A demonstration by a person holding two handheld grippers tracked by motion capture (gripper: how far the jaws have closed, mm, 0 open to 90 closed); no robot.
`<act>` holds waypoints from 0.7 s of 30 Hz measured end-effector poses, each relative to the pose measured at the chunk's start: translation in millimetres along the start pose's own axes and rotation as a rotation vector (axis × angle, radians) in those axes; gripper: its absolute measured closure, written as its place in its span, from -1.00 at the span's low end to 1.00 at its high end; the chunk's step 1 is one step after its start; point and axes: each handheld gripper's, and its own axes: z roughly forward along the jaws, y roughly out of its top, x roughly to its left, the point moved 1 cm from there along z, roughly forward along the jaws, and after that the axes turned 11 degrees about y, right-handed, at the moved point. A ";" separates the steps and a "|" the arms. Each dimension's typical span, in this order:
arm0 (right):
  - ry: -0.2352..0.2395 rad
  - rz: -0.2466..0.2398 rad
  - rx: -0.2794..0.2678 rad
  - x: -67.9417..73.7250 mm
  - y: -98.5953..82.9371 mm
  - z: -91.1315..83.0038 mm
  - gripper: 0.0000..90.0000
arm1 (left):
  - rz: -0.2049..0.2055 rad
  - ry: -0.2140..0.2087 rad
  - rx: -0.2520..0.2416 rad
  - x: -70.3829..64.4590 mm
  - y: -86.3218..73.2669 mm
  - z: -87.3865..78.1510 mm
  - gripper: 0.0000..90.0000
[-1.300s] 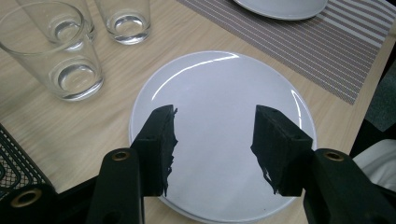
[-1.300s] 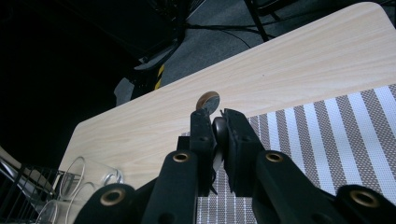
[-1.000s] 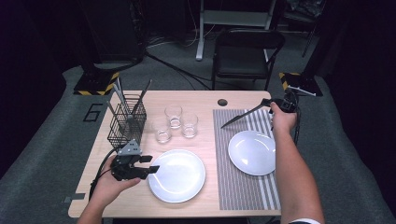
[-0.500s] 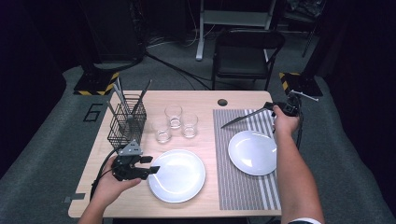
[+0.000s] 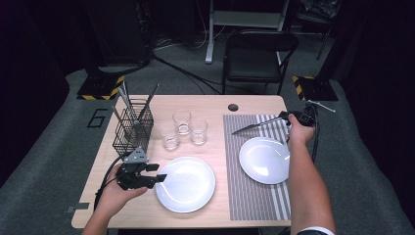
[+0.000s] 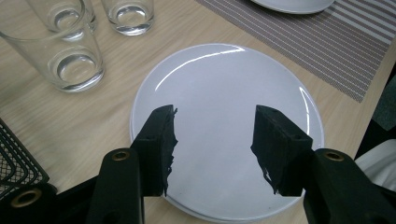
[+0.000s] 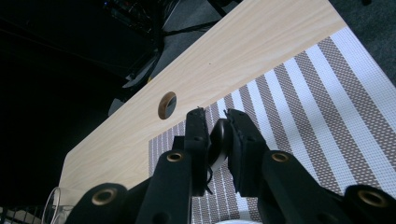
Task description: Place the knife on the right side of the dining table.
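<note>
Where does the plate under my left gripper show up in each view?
High view: the white plate lies bottom centre on bare wood, left of the striped placemat.
Left gripper view: plate at centre, behind the open jaws.
Right gripper view: not in it.
Shared landmark: the striped placemat.

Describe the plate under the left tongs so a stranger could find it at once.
Start at the wooden table and find the wire basket at its left end. Toward the near edge sits a white plate on bare wood. The other plate rests on the striped mat.
</note>
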 end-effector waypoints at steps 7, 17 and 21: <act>-0.015 0.040 -0.009 -9.8 -2.4 0.7 0.73 | -0.003 0.007 0.002 0.0 -0.1 2.6 0.08; -0.037 0.088 -0.026 -19.1 -5.7 2.2 0.73 | -0.002 0.009 0.009 1.0 -0.5 3.2 0.08; -0.040 0.103 -0.027 -22.1 -6.4 3.1 0.72 | -0.004 0.009 0.010 0.9 -0.7 3.6 0.08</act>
